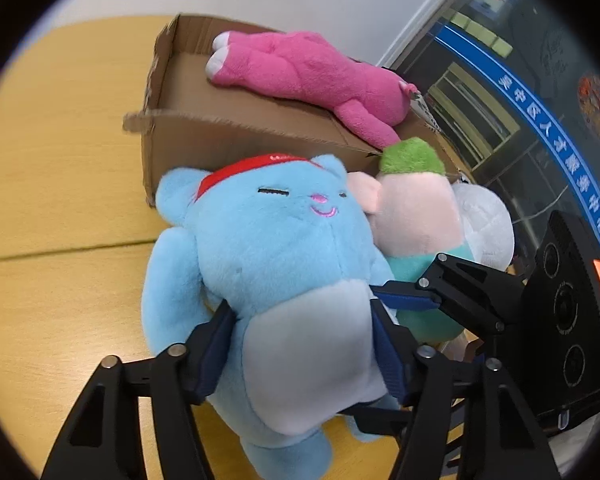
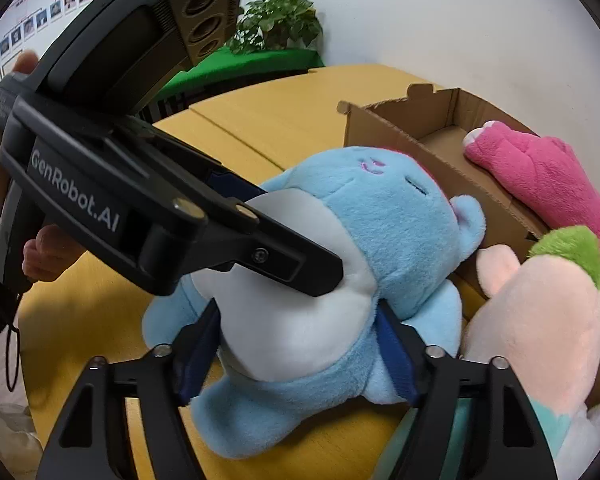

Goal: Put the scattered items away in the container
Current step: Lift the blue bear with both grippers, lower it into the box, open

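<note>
A blue plush cat [image 1: 276, 248] with a red headband and pale belly lies on the yellow table, just in front of the cardboard box [image 1: 204, 92]. My left gripper [image 1: 300, 352] is shut on its belly, and it also shows in the right wrist view [image 2: 284, 224]. My right gripper [image 2: 300, 356] is shut on the same blue plush cat [image 2: 380, 216] lower down its body, and it also shows in the left wrist view [image 1: 412, 300]. A pink plush [image 1: 312, 68] lies in the box [image 2: 396, 140]. A peach plush with a green tuft [image 1: 416, 208] leans beside the cat.
A white plush [image 1: 488, 224] sits behind the peach one. The yellow table [image 1: 60, 160] stretches to the left. A potted plant [image 2: 276, 20] and a green surface [image 2: 240, 66] stand beyond the table by the white wall. A glass wall [image 1: 500, 100] stands on the right.
</note>
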### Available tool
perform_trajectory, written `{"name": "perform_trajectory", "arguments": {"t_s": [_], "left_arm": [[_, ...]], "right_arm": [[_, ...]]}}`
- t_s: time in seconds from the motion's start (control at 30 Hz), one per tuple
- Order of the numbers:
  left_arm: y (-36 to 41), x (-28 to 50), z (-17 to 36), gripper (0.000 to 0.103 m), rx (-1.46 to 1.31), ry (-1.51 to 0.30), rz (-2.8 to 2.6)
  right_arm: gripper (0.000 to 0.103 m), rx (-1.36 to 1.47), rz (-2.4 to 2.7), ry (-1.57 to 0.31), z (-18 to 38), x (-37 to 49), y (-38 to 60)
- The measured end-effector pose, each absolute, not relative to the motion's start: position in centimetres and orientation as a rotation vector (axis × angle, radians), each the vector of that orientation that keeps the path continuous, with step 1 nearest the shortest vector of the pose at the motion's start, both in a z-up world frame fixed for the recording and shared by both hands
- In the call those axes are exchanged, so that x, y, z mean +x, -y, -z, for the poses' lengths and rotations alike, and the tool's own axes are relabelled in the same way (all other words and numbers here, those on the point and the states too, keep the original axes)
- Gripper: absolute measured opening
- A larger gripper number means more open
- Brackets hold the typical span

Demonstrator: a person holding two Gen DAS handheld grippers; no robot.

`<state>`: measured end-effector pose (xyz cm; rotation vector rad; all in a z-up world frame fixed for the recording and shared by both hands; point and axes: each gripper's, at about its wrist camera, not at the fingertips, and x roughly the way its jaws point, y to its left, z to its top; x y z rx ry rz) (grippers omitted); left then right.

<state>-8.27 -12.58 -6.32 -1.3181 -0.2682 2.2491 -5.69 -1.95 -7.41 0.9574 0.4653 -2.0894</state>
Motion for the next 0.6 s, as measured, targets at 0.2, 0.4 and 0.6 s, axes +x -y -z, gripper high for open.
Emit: {"name": "perform_trajectory", "arguments": {"t_s": [0.2,0.4,0.6], "left_arm": [[12.7,-7.1,0.3,0.059,-1.146,0.252,-2.345],[12.1,-9.1,-11.7,0.059,-0.826,0.141,-2.445],[12.4,-13.9,-19.8,0.059,-0.674,0.060,-2.503]], "right_arm": [[0.066,0.827,2.153,-0.423,3.6,-4.2,1.6],[0.066,0.524,2.262,-0.515,-7.2,-5.0,0.8],[0.066,0.297,2.335,-0.614,-16.4,-9.3,0.2]]}}
